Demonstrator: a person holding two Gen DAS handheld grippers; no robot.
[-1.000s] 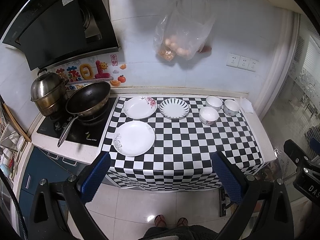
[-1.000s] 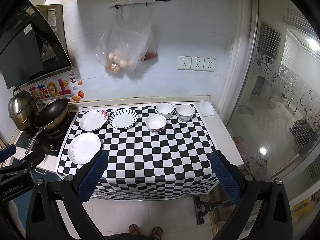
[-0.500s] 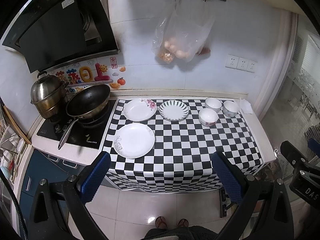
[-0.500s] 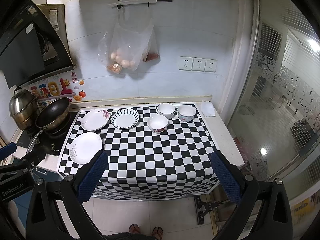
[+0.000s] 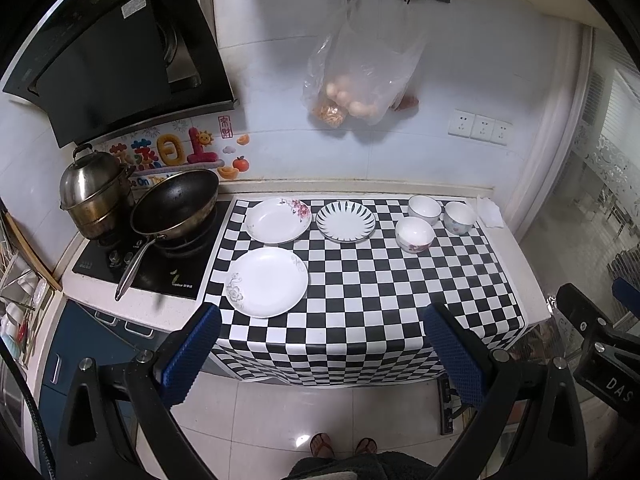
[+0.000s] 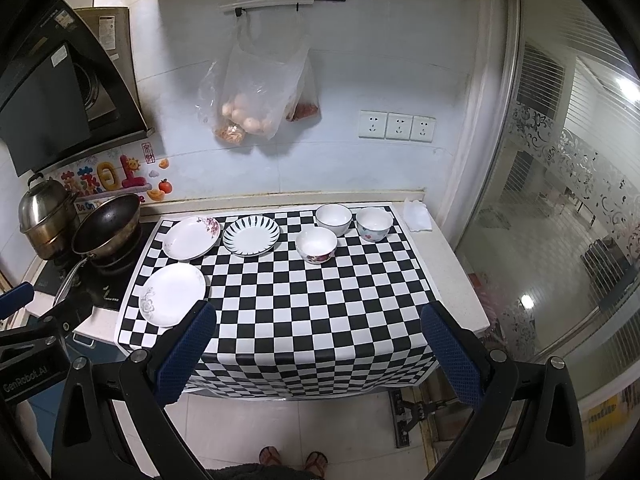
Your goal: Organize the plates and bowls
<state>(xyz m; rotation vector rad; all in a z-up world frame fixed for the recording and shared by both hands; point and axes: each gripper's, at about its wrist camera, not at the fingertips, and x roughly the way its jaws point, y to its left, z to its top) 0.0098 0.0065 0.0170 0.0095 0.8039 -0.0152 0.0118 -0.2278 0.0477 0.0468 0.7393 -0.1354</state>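
Note:
On the checkered counter (image 5: pixel 360 300) lie three plates: a plain white plate (image 5: pixel 267 281) at the front left, a flowered plate (image 5: pixel 278 220) behind it, and a striped plate (image 5: pixel 346 221) beside that. Three bowls stand at the back right: a flowered bowl (image 5: pixel 414 235), a white bowl (image 5: pixel 424 209) and a small patterned bowl (image 5: pixel 459 217). The same plates (image 6: pixel 173 294) and bowls (image 6: pixel 316 245) show in the right wrist view. My left gripper (image 5: pixel 320 352) and right gripper (image 6: pixel 318 354) are open and empty, held well above and in front of the counter.
A black wok (image 5: pixel 175 205) and a steel pot (image 5: pixel 94 194) sit on the stove at the left. A plastic bag of eggs (image 5: pixel 360 76) hangs on the wall. A folded tissue (image 5: pixel 488 211) lies at the counter's right end. A glass partition (image 6: pixel 560 200) stands at the right.
Both views have drifted slightly; the counter sits a little lower in the left view. Nothing on the counter has moved, and both grippers stay open.

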